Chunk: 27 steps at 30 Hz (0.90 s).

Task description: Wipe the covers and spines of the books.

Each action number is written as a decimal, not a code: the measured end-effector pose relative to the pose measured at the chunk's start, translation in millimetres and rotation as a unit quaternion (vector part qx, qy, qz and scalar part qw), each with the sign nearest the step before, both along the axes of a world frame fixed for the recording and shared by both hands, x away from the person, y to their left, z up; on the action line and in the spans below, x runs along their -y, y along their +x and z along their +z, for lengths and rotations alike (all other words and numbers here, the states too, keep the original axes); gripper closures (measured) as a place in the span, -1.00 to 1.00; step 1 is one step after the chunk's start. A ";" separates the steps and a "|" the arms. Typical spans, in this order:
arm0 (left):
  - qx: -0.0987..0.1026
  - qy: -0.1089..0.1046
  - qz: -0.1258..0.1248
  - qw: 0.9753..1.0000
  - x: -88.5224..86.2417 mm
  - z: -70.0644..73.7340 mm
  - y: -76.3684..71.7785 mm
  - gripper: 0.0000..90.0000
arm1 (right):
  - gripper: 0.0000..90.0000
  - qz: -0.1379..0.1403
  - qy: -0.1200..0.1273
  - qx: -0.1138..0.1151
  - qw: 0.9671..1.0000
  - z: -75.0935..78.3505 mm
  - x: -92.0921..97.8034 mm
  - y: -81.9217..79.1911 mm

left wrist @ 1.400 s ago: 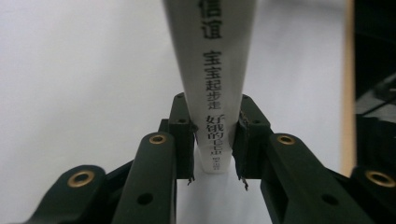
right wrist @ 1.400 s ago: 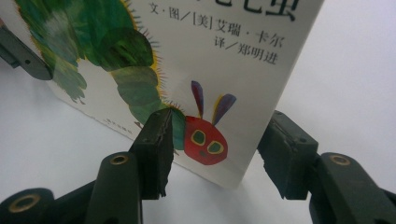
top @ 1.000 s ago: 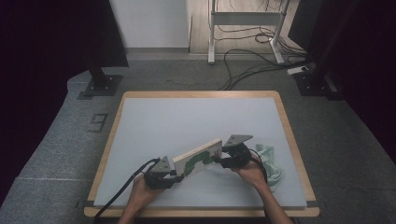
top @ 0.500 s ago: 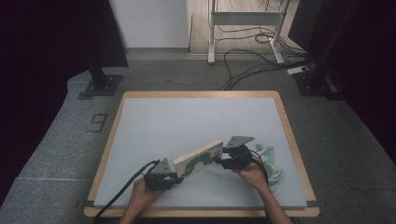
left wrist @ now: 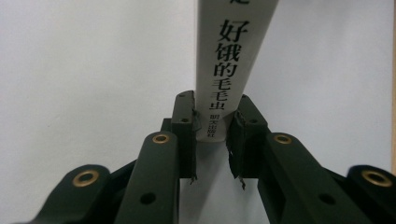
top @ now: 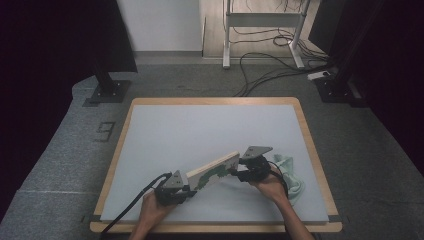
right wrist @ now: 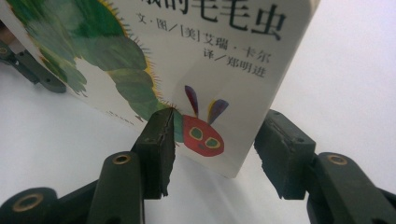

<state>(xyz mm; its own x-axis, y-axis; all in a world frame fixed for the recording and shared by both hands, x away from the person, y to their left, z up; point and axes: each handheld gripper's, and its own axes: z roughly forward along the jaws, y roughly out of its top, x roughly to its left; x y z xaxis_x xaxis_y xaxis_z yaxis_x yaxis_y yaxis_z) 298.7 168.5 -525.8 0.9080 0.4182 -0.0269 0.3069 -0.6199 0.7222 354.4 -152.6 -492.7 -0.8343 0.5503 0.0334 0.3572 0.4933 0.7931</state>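
The left gripper (left wrist: pixel 212 140) has its jaws clamped on the spine end of the picture book (top: pixel 212 171), while the right gripper (right wrist: pixel 215 149) holds its jaws apart around the opposite corner, the book tilted up above the near worktop (top: pixel 200 125), a pale cloth (top: pixel 295 177) beside it.

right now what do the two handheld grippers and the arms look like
Both are black two-jaw tools. The left gripper and the right gripper each carry a grey three-cornered plate on top. In the gripper views the jaws are matt black bars with brass-coloured rivet eyes and worn, frayed black pads. A black cable trails from the left gripper toward the table's near edge. The forearms are bare, with no sleeves in sight.
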 end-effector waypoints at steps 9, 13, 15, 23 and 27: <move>0.000 0.000 0.000 1.000 0.0 -0.1 -0.1 0.64 | -0.29 -0.026 -0.027 0.001 0.999 9.9 19.5 -6.4; -0.001 -0.001 0.000 1.000 -0.1 -0.2 0.2 0.64 | -0.41 -0.044 -0.056 0.002 0.998 14.6 31.2 -12.5; -0.001 -0.001 0.000 1.000 -0.1 -0.1 0.1 0.64 | -0.46 -0.055 -0.069 0.003 0.996 16.1 38.9 -16.5; -0.003 -0.003 0.000 1.000 -0.4 -0.2 0.7 0.64 | -0.64 -0.111 -0.076 -0.024 0.991 13.6 82.3 -28.6; -0.004 -0.003 0.000 1.000 -0.4 -0.3 0.8 0.64 | -0.70 -0.142 -0.085 -0.041 0.985 3.8 104.3 -32.5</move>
